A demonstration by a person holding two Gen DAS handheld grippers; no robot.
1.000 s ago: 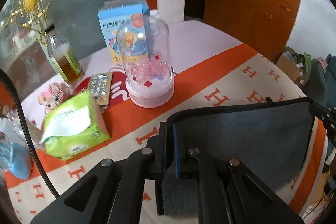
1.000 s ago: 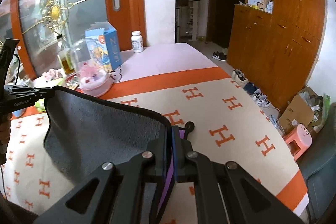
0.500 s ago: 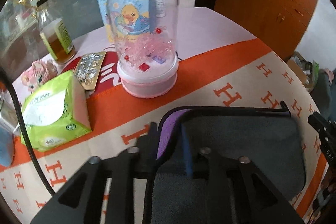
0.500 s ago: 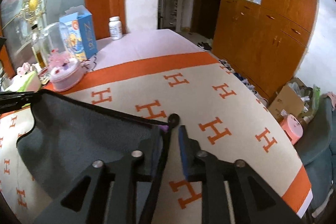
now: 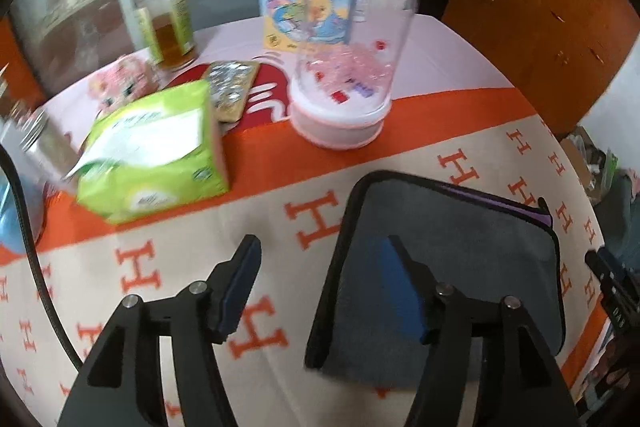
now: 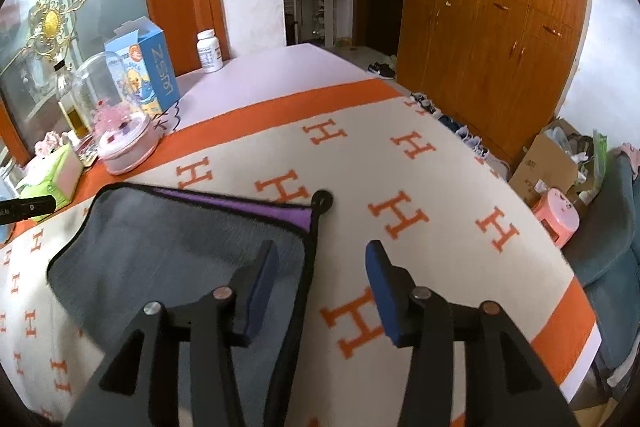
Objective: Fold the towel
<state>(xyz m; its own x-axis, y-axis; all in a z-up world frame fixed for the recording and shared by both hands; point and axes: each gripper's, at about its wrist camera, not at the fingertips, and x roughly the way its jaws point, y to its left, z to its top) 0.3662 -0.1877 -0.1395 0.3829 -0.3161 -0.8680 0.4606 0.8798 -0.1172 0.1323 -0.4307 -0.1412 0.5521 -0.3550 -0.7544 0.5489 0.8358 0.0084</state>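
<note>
One fold looks done: the towel lies flat on the tabletop, grey face up, with a strip of purple underside showing along its far edge at centre frame in the right wrist view. The black hanging loop sticks out at its far right corner.

Left gripper: jaws spread wide, holding nothing. In the left wrist view the right finger sits over the towel's left part and the left finger over bare cloth; can't tell whether either touches.

Right gripper: also wide open, empty. Its left finger is over the towel's right edge, lower centre of frame, and its right finger over the patterned tabletop.

Status, as a judgement: layers are roughly aligned but not exact, since the purple strip peeks out at the far edge. Near edge is hidden behind the grippers in both views, so alignment there is unknown. Likely left: a second fold across, or just squaring up the edges.

Clutter at upper left of the left wrist view: tissue pack, clear dome toy, bottle. All well apart from the towel, so no snag risk for the next fold.
</note>
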